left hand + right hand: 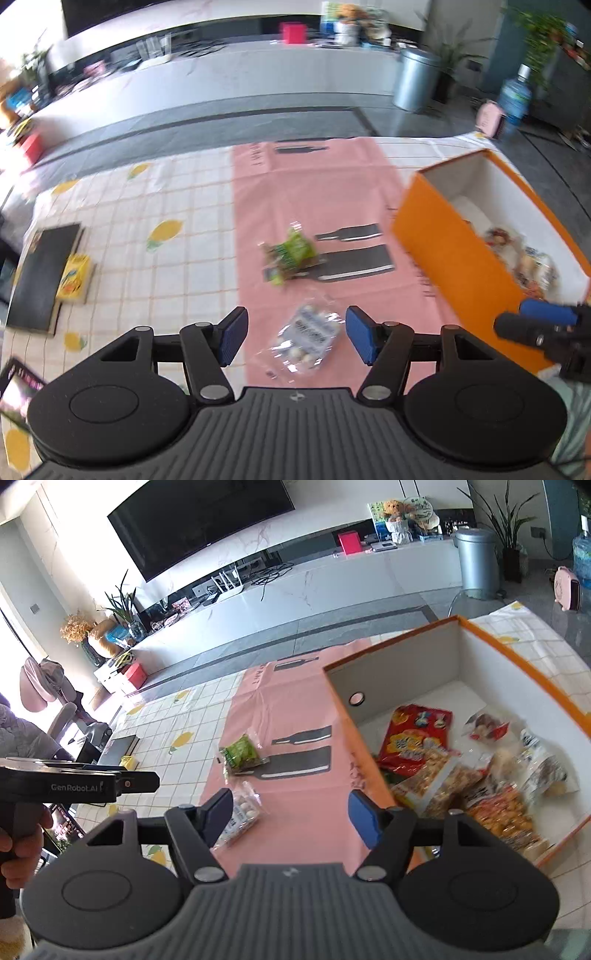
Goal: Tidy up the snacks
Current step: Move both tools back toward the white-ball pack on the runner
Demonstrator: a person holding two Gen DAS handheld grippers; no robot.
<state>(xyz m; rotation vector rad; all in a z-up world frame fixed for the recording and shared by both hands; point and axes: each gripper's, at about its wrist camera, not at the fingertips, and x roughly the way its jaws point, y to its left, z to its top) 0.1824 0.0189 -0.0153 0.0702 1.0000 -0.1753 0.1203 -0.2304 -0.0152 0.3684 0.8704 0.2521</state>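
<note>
Seen first from the left wrist view, the left claw [295,338] is held with its jaws apart, and nothing is pressed between the blue pads [232,341]. A clear packet of small round sweets [306,341] lies on the pink cloth [317,199] of the counter, framed between the pads but not touched by them. A green snack packet [290,254] lies farther off on the same cloth, and the orange box [450,258] stands to the right with several packets already inside. The tip of the right claw [535,321] is seen at the right edge, close to the box's near corner. The clear packet is slippery and flat, so it could be skidded along the cloth or only pinched by its crinkled edge if the jaws are closed too high; the picture is blurred, so exact height cannot be judged.

From the right wrist view, the right claw [290,818] is also held apart and empty, just beside the box rim [369,775]. The sweets packet [242,814] lies partly behind its left pad, and the green packet [242,755] lies beyond. The left claw [110,781] is seen from the side, gripped by a hand [18,845]. Both claws are near the same packet, so a collision could be caused if both are sent for it. The box wall could also be knocked by the right claw, and the heaped packets [461,779] inside could be spilled over the near edge.
</note>
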